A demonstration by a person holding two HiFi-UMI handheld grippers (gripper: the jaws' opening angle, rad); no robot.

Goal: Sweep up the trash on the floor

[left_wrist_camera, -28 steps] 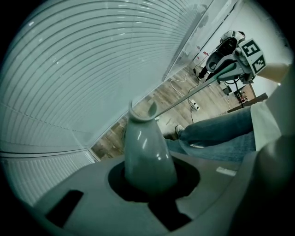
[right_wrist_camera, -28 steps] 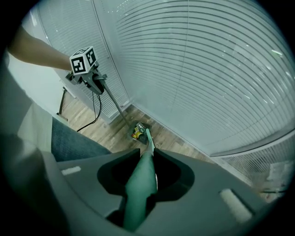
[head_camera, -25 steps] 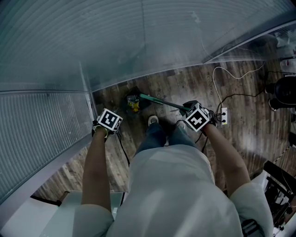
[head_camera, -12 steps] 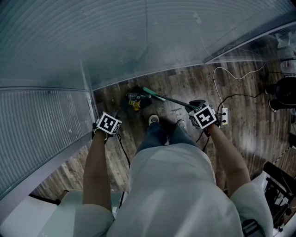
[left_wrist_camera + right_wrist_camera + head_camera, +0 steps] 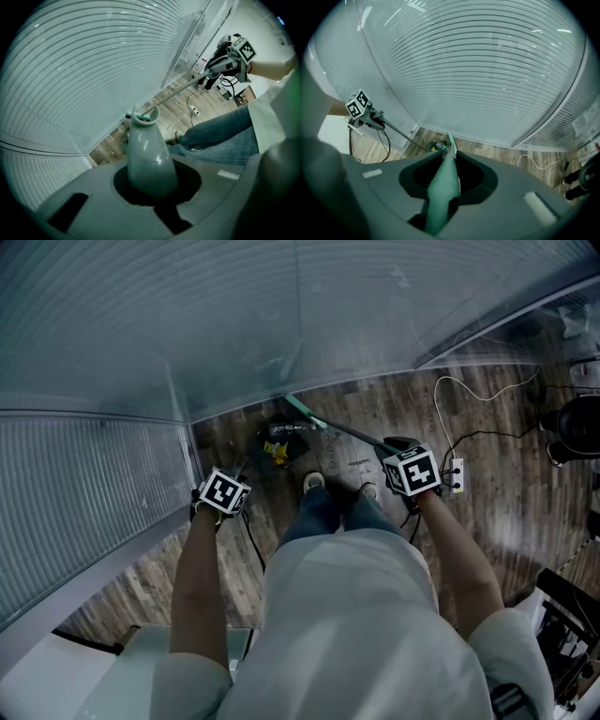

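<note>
In the head view a dark dustpan (image 5: 277,442) sits on the wood floor near the corner, with yellow trash (image 5: 276,454) in it. Its long grey handle (image 5: 147,150) runs up into my left gripper (image 5: 223,493), which is shut on it. The broom's teal head (image 5: 298,413) lies just beyond the pan, at the foot of the blinds. Its green handle (image 5: 444,185) comes back into my right gripper (image 5: 409,472), also shut. From the right gripper view the pan (image 5: 437,147) shows beside the broom head (image 5: 451,140).
Walls with blinds (image 5: 281,315) meet in a corner close ahead. The person's shoes (image 5: 312,483) stand just behind the pan. A power strip (image 5: 455,474) with cables and a white cord (image 5: 450,390) lie on the floor at right, near a black chair base (image 5: 572,427).
The broom head has swept from beside the dustpan out toward the base of the blinds. My right gripper shifted slightly right; the left one and the pan hardly moved.
</note>
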